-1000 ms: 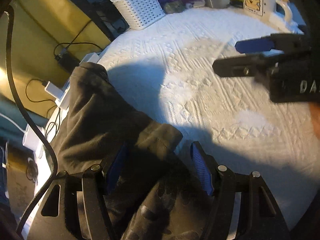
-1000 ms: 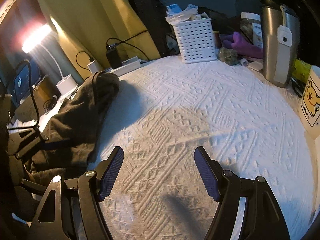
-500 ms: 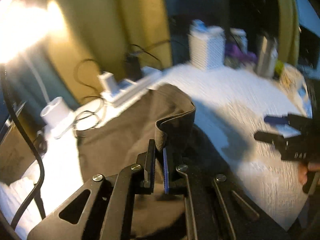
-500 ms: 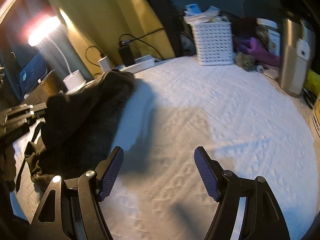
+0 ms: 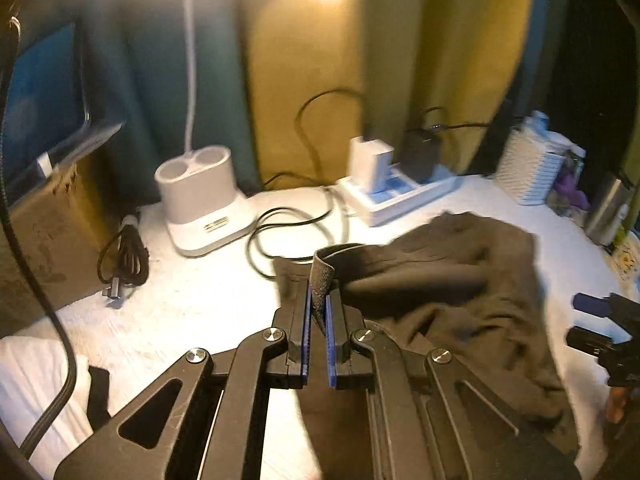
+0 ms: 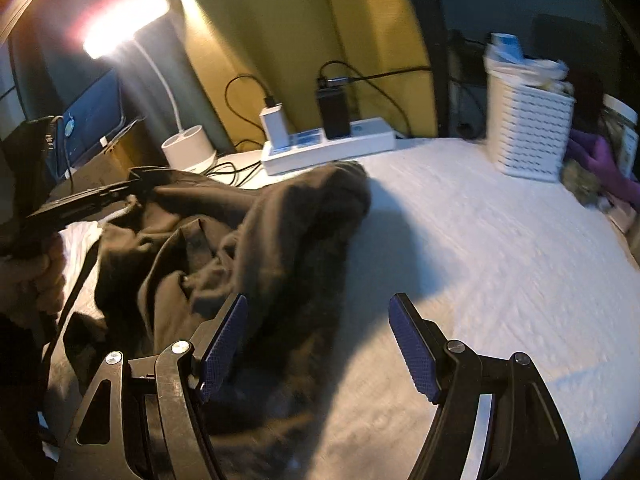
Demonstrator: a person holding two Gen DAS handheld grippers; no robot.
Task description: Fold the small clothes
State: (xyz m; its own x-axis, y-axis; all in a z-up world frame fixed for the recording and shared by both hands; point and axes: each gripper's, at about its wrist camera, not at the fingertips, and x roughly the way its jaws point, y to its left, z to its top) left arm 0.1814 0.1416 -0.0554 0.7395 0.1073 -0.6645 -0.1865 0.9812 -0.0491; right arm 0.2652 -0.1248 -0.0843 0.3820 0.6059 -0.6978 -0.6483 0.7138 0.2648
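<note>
A dark brown garment (image 5: 460, 292) lies crumpled on the white textured cover (image 6: 480, 260). My left gripper (image 5: 318, 300) is shut on the garment's waistband hem, which stands up between the blue pads and is lifted off the cover. From the right wrist view the garment (image 6: 280, 232) spreads from the left gripper (image 6: 132, 184) at the far left toward the middle. My right gripper (image 6: 320, 328) hovers open above the garment's near edge, nothing between its fingers. The left wrist view catches the right gripper (image 5: 588, 320) at the right edge.
At the back stand a white power strip (image 6: 332, 146) with chargers and cables, a white lamp base (image 5: 200, 196), a coiled black cable (image 5: 124, 260) and a white basket (image 6: 528, 136). A purple item (image 6: 600, 160) and a steel flask (image 5: 608, 212) sit at the right.
My left gripper shut on the garment's hem, rolled and pulled it up and leftward, dragging the cloth. My right gripper shifted left toward the garment, still open.
</note>
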